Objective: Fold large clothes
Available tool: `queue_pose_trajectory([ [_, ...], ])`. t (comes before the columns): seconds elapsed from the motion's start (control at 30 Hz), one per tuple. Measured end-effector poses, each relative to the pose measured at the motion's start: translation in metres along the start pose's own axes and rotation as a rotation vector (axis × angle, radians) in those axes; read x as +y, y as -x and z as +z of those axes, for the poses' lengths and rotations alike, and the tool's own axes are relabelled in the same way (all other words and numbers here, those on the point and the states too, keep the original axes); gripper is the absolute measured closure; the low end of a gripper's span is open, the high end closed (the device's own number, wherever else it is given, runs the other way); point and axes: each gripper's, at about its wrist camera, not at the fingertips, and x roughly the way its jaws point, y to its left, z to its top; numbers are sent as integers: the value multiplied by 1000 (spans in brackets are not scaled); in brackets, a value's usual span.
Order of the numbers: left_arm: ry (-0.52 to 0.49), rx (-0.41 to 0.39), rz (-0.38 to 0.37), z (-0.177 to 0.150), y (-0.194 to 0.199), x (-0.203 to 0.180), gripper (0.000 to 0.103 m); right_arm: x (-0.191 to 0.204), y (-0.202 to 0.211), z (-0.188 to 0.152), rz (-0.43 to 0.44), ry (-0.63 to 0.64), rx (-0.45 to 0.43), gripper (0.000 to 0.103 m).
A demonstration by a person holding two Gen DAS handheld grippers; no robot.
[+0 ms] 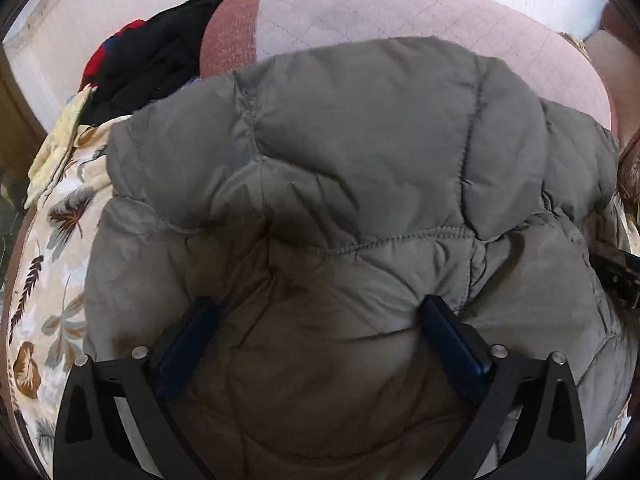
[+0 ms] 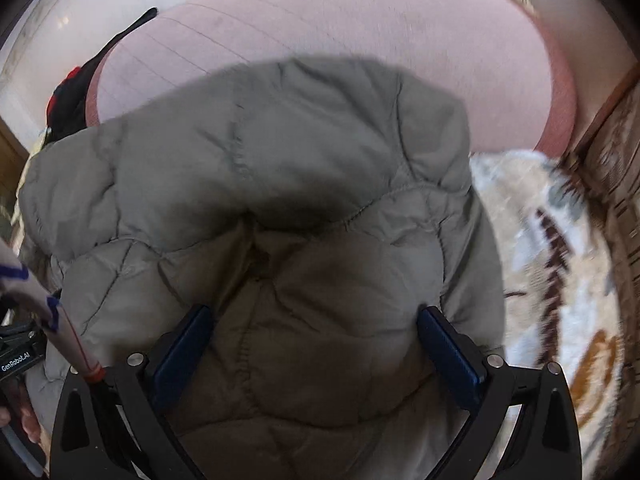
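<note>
Left wrist view, the garment: a puffy grey-olive quilted jacket (image 1: 352, 184) fills most of the frame, lying bunched on a bed with one padded layer lapped over another.
Left wrist view, my left gripper (image 1: 320, 320): my two blue-padded fingers (image 1: 448, 336) stand wide apart, pressed down against the padding with a mound of it bulging between them; they are not closed on any fabric.
Left wrist view, what lies beneath: a leaf-patterned bedspread (image 1: 60, 248) shows at the left, and a pink quilted blanket (image 1: 400, 12) lies beyond the jacket.
Left wrist view, other clothes: a heap of black and red clothing (image 1: 152, 52) sits at the far left, well apart from my fingers.

Right wrist view, the garment: the same jacket (image 2: 280, 152), its far edge reaching the pink blanket (image 2: 360, 20).
Right wrist view, my right gripper (image 2: 316, 328): these fingers (image 2: 444, 344) are also spread wide, resting on the brownish shaded padding near the camera, gripping nothing.
Right wrist view, surroundings: the leaf bedspread (image 2: 540, 248) appears blurred at the right; part of the other gripper shows at the lower left edge.

Step, as I judge it: pressing the fold flat, or settling to take a fresh hold.
Risk: the thick filling is springy, so a fold may pop open once pressure lifts.
Risk: closing on slick padding may catch only the top layer, dragging it off the layer beneath and skewing the fold.
</note>
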Motion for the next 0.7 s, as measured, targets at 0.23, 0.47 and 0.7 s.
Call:
queue_pose_trajectory([
  [0.23, -2, -23, 2, -1, 5, -2, 0, 0, -5, -2, -21, 8, -7, 0],
  [0.47, 2, -68, -17, 11, 28, 4, 0, 4, 30, 12, -18, 28, -62, 0],
  [0.7, -1, -79, -10, 36, 26, 8, 0, 12, 24, 43, -52, 36, -72, 0],
])
